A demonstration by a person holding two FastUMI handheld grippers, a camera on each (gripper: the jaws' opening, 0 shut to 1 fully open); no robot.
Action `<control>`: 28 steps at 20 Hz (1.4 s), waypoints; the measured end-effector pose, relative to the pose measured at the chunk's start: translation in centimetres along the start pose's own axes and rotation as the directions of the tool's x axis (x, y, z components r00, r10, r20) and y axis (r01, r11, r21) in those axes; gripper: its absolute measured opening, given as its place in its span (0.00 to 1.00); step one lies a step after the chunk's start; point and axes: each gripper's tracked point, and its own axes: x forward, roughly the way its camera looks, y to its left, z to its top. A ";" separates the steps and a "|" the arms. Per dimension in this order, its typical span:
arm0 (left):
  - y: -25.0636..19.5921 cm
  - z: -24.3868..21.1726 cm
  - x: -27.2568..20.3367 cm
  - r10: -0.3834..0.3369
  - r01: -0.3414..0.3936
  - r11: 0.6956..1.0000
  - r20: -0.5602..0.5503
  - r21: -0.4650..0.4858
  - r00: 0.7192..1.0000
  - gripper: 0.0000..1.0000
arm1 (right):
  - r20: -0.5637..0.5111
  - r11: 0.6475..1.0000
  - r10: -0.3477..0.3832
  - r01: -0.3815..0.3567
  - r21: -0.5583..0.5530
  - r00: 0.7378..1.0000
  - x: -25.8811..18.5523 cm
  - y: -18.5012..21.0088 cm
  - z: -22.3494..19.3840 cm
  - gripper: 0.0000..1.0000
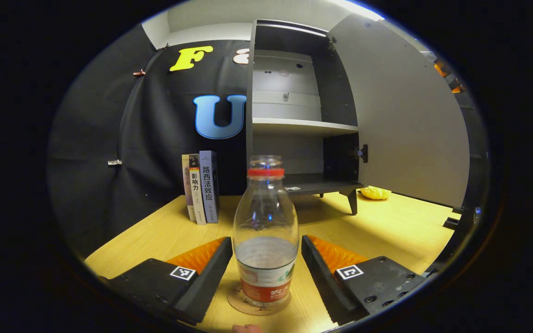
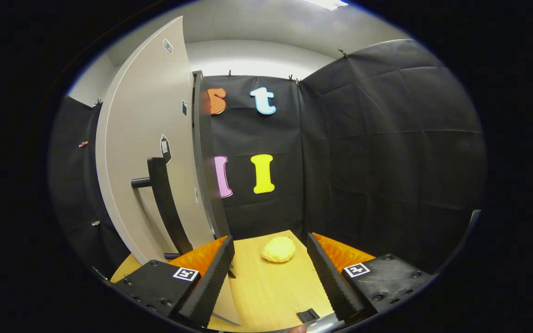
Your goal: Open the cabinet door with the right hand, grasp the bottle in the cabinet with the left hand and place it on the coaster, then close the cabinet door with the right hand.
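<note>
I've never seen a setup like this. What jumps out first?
A clear bottle with a red cap stands on a round coaster between the left gripper's open fingers. Behind it a cabinet gapes, its door swung wide beside the right gripper.

Left gripper view low over table (image 1: 155, 240), facing open cabinet (image 1: 294, 115) (door (image 2: 146, 152) shared), right gripper view beside door
</note>
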 end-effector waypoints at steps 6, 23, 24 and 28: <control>0.7 7.0 -2.6 0.044 -0.045 0.996 -0.008 -0.074 0.999 0.95 | 0.028 0.998 0.030 -0.029 -0.058 0.999 0.1 1.4 0.6 0.98; -3.0 32.7 -8.0 0.070 -0.057 0.993 0.118 -0.107 0.991 0.92 | 0.107 0.999 0.014 -0.018 0.032 0.994 0.1 1.9 3.7 0.97; -2.8 33.1 -8.1 0.084 -0.072 0.992 0.117 -0.105 0.990 0.95 | 0.106 0.999 0.014 -0.017 0.028 0.994 0.0 2.0 3.8 0.97; -1.8 34.6 -8.3 0.119 -0.112 0.992 0.137 -0.054 0.984 0.92 | 0.113 1.000 0.009 -0.007 -0.017 0.994 -0.3 2.7 3.7 0.97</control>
